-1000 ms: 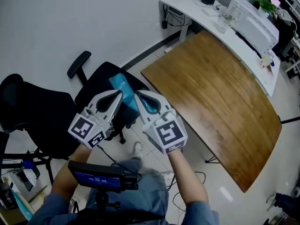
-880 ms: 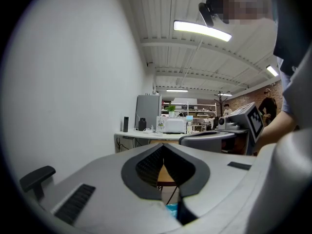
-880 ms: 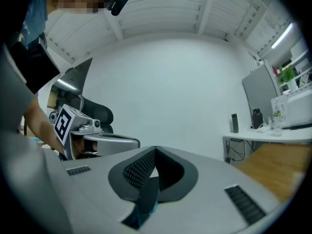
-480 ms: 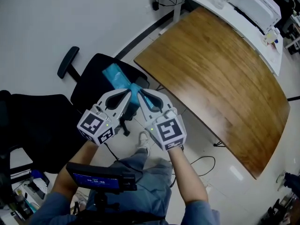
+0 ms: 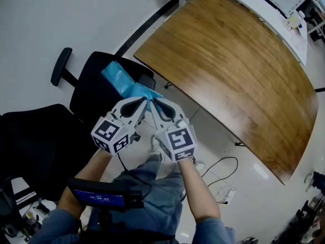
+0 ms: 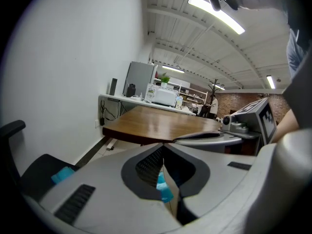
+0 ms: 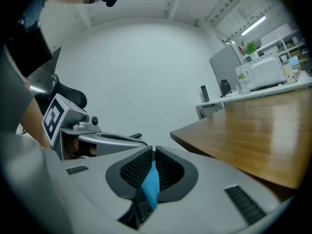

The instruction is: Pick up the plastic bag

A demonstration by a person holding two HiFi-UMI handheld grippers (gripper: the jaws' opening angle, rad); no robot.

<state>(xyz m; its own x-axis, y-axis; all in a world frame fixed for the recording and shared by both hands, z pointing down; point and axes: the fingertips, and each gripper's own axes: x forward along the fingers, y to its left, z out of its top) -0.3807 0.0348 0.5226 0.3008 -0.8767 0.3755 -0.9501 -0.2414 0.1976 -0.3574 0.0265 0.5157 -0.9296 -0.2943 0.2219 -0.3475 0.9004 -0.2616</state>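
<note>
The blue plastic bag [image 5: 121, 80] lies partly on the seat of a black office chair [image 5: 89, 98], and its near end is lifted toward me. My left gripper [image 5: 145, 101] and right gripper [image 5: 154, 101] meet tip to tip at that end. In the left gripper view the jaws [image 6: 162, 148] are closed, with a strip of the blue bag [image 6: 163, 188] between them. In the right gripper view the gripper [image 7: 153, 153] has its pads nearly together, with a fold of the bag [image 7: 151, 185] pinched between them. The rest of the bag [image 6: 62, 175] shows on the chair seat.
A long wooden table [image 5: 228, 65] runs diagonally to the right of the chair. Behind it stands a white desk [image 5: 300, 30] with appliances. A second black chair [image 5: 30, 146] is at the left. A cable [image 5: 223, 166] lies on the tiled floor near my legs.
Both grippers have come closer together at the bag's near end and lifted it. The view has shifted, so the chair and table sit higher in the frame.
</note>
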